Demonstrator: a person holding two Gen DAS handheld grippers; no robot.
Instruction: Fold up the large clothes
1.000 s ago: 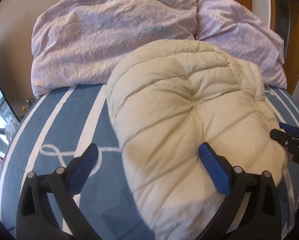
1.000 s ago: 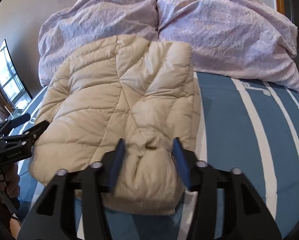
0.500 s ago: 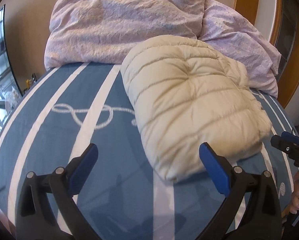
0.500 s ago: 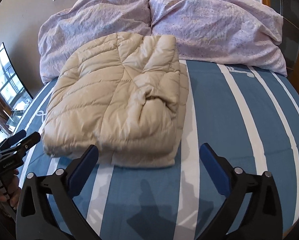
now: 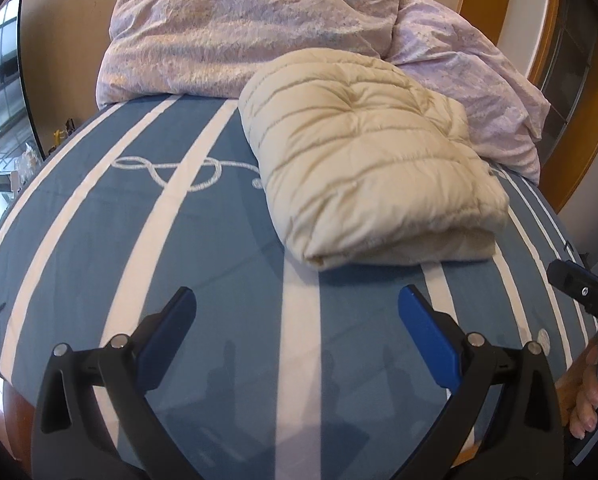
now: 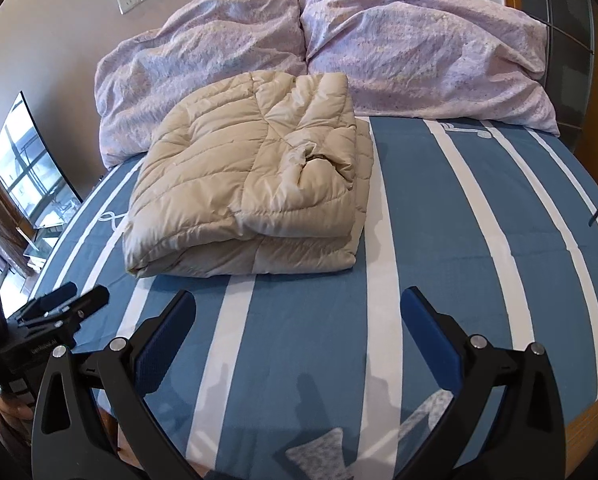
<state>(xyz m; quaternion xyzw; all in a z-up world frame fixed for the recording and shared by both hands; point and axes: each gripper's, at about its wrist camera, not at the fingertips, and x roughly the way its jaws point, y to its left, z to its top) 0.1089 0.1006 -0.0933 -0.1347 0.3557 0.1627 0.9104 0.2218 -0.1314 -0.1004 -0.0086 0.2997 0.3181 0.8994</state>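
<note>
A cream quilted down jacket [image 5: 371,160] lies folded in a thick bundle on the blue and white striped bed [image 5: 139,240]; it also shows in the right wrist view [image 6: 251,192]. My left gripper [image 5: 297,304] is open and empty, held above the bed well short of the jacket's near edge. My right gripper [image 6: 299,304] is open and empty, also back from the jacket. The right gripper shows at the right edge of the left wrist view [image 5: 579,286], and the left gripper shows at the left of the right wrist view [image 6: 59,304].
Crumpled lilac bedding [image 6: 339,40] is piled at the head of the bed behind the jacket. A window [image 6: 23,168] is at the left, a wooden frame [image 5: 547,80] at the right. The bed's foot edge [image 6: 579,420] is near the grippers.
The right gripper opened and let go of the jacket. Both grippers pulled back toward the foot of the bed, so the folded jacket now lies farther away.
</note>
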